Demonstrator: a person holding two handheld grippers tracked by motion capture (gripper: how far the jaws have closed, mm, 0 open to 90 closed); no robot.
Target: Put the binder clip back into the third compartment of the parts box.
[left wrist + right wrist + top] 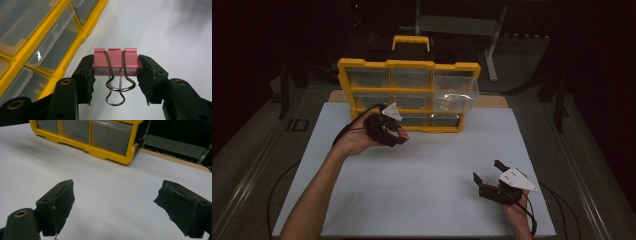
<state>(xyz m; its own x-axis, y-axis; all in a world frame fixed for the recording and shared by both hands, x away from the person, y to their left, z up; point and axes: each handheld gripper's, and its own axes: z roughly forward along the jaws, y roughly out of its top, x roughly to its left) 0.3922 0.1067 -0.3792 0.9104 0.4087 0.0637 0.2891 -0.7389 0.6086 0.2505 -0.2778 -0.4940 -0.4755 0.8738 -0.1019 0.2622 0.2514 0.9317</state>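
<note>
A pink binder clip [115, 62] with silver wire handles is clamped between the black pads of my left gripper [115, 75], which is shut on it. In the high view that left gripper [399, 136] hovers above the white board, just in front of the yellow drawer cabinet [408, 65], and a bit of pink clip [403, 134] shows at its tip. One clear drawer [455, 95] at the cabinet's right is pulled out and holds small items. My right gripper [488, 171] rests low near the board's front right, jaws wide apart with nothing between them.
The white board [422, 185] covers most of the table. The cabinet's closed clear drawers [47, 47] lie close on the left of the left gripper view. A metal frame [492, 45] stands behind the cabinet. Dark surroundings ring the table.
</note>
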